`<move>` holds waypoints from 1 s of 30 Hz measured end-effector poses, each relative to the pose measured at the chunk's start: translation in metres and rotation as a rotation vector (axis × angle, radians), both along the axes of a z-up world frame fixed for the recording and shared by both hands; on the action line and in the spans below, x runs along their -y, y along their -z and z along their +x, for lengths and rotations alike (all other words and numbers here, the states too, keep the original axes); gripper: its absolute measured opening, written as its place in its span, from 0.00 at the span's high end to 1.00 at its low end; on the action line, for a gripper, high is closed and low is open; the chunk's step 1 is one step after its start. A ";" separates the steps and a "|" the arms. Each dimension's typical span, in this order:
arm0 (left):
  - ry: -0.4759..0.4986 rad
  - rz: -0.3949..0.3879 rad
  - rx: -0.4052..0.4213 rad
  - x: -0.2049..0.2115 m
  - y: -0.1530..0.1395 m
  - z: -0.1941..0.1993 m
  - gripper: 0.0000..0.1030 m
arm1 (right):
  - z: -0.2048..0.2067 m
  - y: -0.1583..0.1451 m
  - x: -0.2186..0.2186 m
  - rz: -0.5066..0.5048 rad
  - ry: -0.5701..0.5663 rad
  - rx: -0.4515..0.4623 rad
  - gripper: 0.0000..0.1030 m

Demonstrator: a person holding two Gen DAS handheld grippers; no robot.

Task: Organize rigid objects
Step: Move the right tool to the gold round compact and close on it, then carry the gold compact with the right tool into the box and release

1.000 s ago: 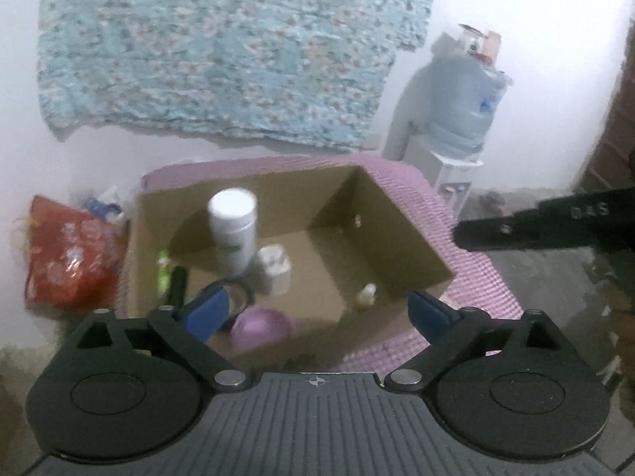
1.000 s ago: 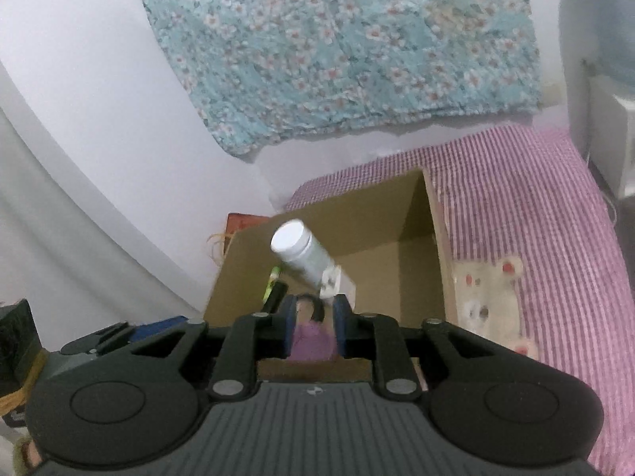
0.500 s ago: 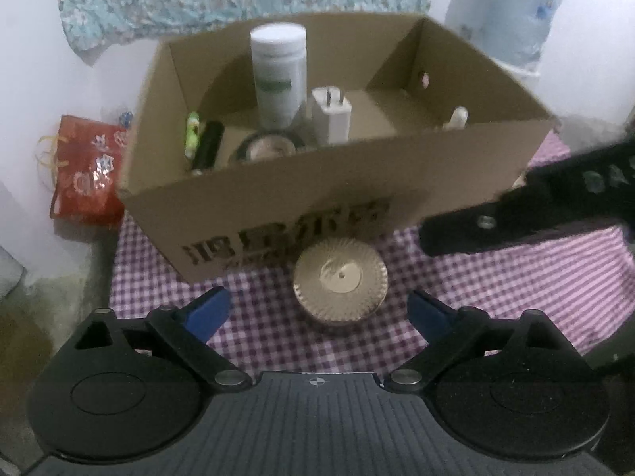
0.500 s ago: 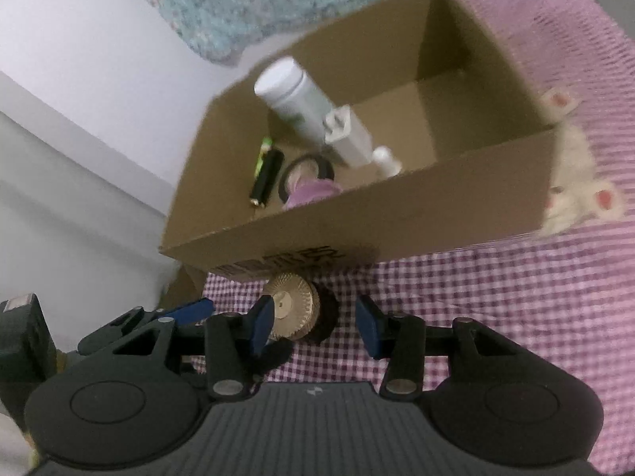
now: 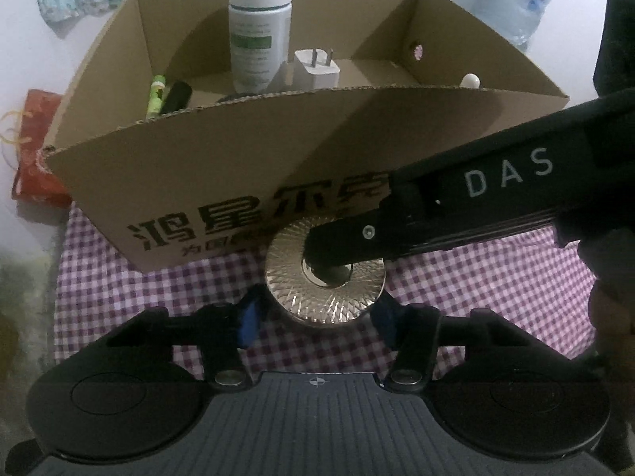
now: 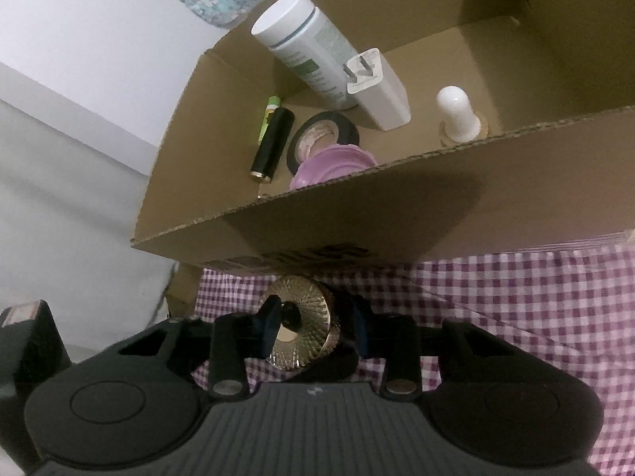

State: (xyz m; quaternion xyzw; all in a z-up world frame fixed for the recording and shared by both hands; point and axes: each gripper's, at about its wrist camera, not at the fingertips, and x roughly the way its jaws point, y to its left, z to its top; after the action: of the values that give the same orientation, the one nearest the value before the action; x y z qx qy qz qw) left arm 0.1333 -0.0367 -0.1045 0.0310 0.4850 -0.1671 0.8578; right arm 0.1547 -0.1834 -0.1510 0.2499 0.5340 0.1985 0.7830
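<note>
A round jar with a ribbed gold lid point(image 5: 325, 293) stands on the checked cloth just in front of the cardboard box point(image 5: 222, 166). My left gripper point(image 5: 317, 317) has its blue pads on both sides of the jar, closed on it. My right gripper point(image 6: 309, 327) straddles the same jar point(image 6: 301, 317) from the side, its finger point(image 5: 456, 214) lying across the lid in the left wrist view. The box holds a white bottle point(image 5: 260, 27), a white charger plug point(image 5: 315, 67), a black tube point(image 6: 272, 142), a tape roll point(image 6: 321, 135) and a purple dish point(image 6: 333, 162).
A small white bottle point(image 6: 458, 113) stands in the box's right part. The box's near wall point(image 6: 357, 218) rises right behind the jar. A red bag point(image 5: 31, 150) lies left of the bed. A water jug point(image 5: 508, 4) stands at the back right.
Both grippers dropped from above the box down to the gold-lidded jar in front of it. The left gripper's fingers narrowed onto the jar; the right gripper came around it.
</note>
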 end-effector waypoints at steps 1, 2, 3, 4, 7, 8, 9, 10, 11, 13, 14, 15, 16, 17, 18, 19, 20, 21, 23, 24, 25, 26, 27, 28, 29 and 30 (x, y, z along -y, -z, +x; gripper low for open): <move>-0.004 0.000 0.003 0.000 0.000 0.000 0.46 | 0.000 -0.001 -0.001 -0.004 -0.001 0.005 0.62; -0.013 -0.005 0.004 -0.001 0.000 -0.002 0.47 | 0.000 -0.002 -0.002 -0.011 -0.002 0.011 0.63; -0.021 -0.014 0.002 -0.001 -0.001 -0.001 0.47 | -0.001 -0.004 -0.002 -0.015 -0.003 0.017 0.66; -0.023 -0.023 0.000 -0.002 -0.002 -0.001 0.48 | -0.001 -0.005 -0.002 -0.019 -0.003 0.021 0.66; -0.015 -0.026 0.014 -0.004 -0.006 -0.006 0.48 | -0.005 -0.010 -0.002 -0.029 -0.002 0.026 0.68; -0.012 -0.025 0.020 -0.004 -0.007 -0.009 0.48 | -0.006 -0.012 -0.002 -0.031 -0.003 0.028 0.68; -0.011 -0.024 0.027 -0.004 -0.009 -0.011 0.48 | -0.008 -0.014 -0.002 -0.033 -0.004 0.031 0.68; -0.010 -0.024 0.035 -0.005 -0.012 -0.015 0.48 | -0.010 -0.016 -0.002 -0.035 -0.004 0.034 0.68; -0.010 -0.024 0.044 -0.005 -0.016 -0.019 0.48 | -0.013 -0.019 -0.003 -0.037 -0.004 0.038 0.68; -0.013 -0.026 0.066 -0.007 -0.025 -0.027 0.48 | -0.020 -0.028 -0.003 -0.038 -0.004 0.050 0.68; -0.014 -0.027 0.081 -0.008 -0.031 -0.031 0.48 | -0.024 -0.033 -0.003 -0.035 -0.004 0.061 0.68; -0.014 -0.028 0.097 -0.009 -0.038 -0.036 0.48 | -0.029 -0.040 -0.003 -0.032 -0.006 0.074 0.68; -0.014 -0.028 0.113 -0.009 -0.046 -0.040 0.49 | -0.033 -0.045 -0.003 -0.028 -0.005 0.084 0.68; -0.013 -0.028 0.132 -0.009 -0.054 -0.044 0.49 | -0.037 -0.053 -0.003 -0.023 -0.005 0.098 0.68; -0.011 -0.027 0.156 -0.009 -0.063 -0.049 0.49 | -0.043 -0.063 -0.002 -0.018 -0.005 0.117 0.68; -0.009 -0.026 0.177 -0.009 -0.072 -0.052 0.49 | -0.046 -0.071 -0.002 -0.015 -0.004 0.134 0.68; -0.008 -0.024 0.199 -0.008 -0.082 -0.054 0.49 | -0.050 -0.081 -0.001 -0.010 -0.002 0.157 0.68; -0.006 -0.021 0.222 -0.006 -0.092 -0.056 0.49 | -0.052 -0.090 0.000 -0.007 -0.001 0.178 0.68; -0.002 -0.018 0.265 -0.002 -0.110 -0.053 0.50 | -0.054 -0.111 0.004 0.001 0.004 0.225 0.68; 0.002 -0.025 0.282 0.000 -0.119 -0.049 0.50 | -0.053 -0.120 0.006 0.005 0.005 0.245 0.68; 0.006 -0.039 0.291 0.001 -0.127 -0.044 0.52 | -0.051 -0.129 0.009 0.008 0.008 0.267 0.68; 0.010 -0.055 0.299 0.002 -0.134 -0.038 0.53 | -0.049 -0.138 0.012 -0.001 0.013 0.293 0.68; 0.018 -0.069 0.311 0.005 -0.142 -0.031 0.61 | -0.046 -0.146 0.016 -0.011 0.017 0.313 0.68; 0.038 -0.080 0.319 0.009 -0.148 -0.024 0.82 | -0.041 -0.152 0.020 -0.020 0.024 0.324 0.68; 0.060 -0.105 0.310 0.013 -0.153 -0.015 0.88 | -0.035 -0.158 0.026 -0.004 0.029 0.334 0.69; 0.068 -0.112 0.310 0.019 -0.156 -0.005 0.88 | -0.029 -0.161 0.032 0.034 0.028 0.338 0.69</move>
State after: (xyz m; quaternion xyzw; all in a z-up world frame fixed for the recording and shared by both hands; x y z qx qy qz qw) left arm 0.1282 -0.0555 0.0510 0.0248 0.3356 -0.2160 0.9166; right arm 0.1262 -0.2159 0.0102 0.2334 0.3876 0.2356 0.8601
